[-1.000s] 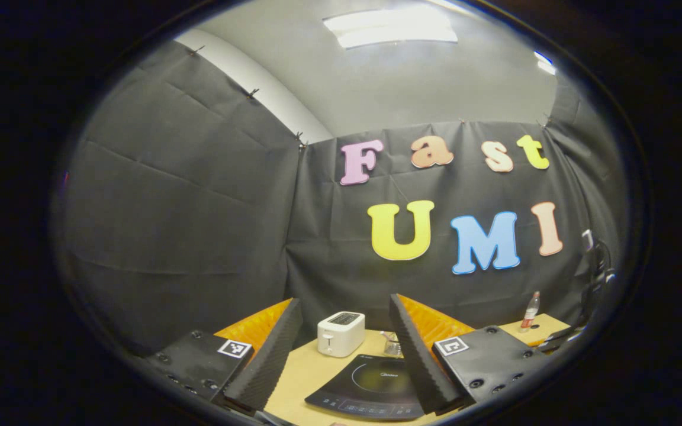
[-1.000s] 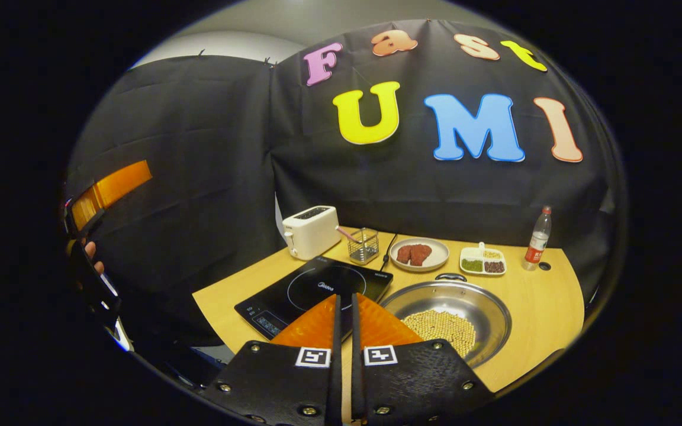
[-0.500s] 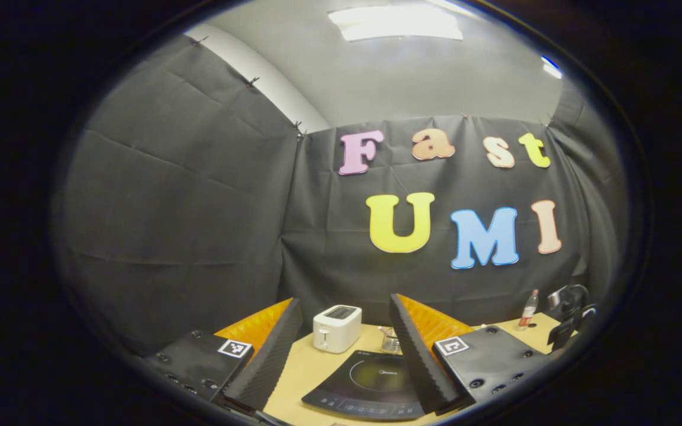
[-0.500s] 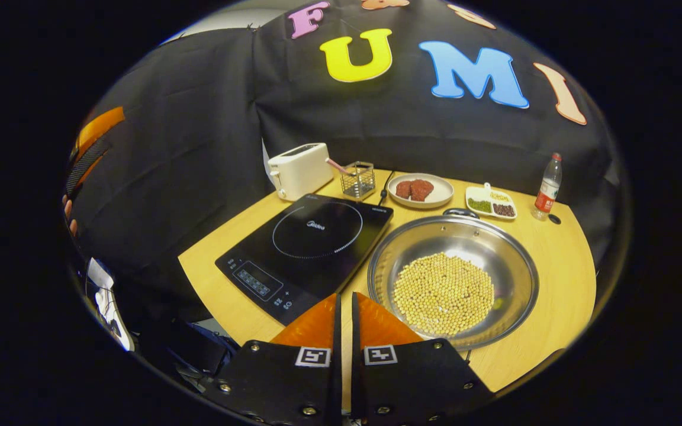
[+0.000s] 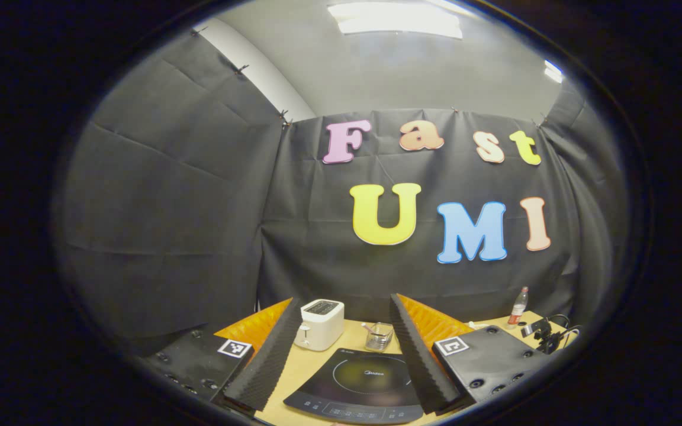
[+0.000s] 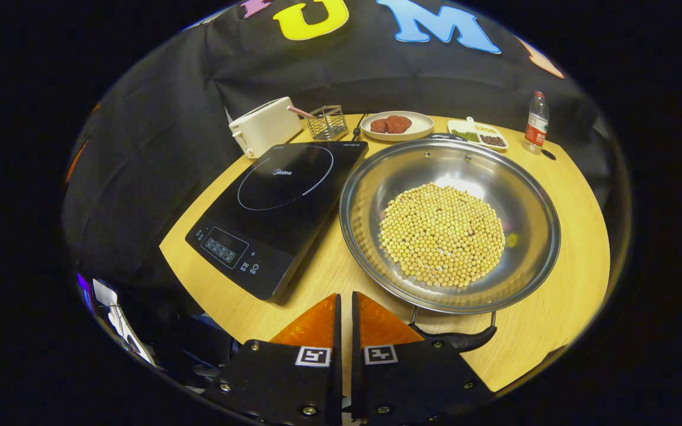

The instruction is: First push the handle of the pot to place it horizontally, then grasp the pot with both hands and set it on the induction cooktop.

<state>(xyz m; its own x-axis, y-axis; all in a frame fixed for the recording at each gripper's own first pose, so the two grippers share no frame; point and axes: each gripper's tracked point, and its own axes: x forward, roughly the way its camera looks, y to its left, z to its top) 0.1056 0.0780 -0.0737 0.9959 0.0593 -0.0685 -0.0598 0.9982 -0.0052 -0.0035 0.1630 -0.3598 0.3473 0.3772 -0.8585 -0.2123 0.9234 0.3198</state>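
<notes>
Right gripper [image 6: 346, 307], closed and empty, hovers just before the pot's [image 6: 450, 228] near handle [image 6: 453, 338].

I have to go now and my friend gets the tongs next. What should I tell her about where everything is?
Left tongs: open, held high, facing the booth wall, holding nothing.
Right tongs: shut, empty, low over the table's near edge, just beside the pot's near handle.
The pot of soybeans sits on the table, right of the induction cooktop and not on it.
Done: nothing yet.
Left: push the handle so the pot lies horizontally, grip the pot with both tongs, lift it onto the cooktop.
</notes>
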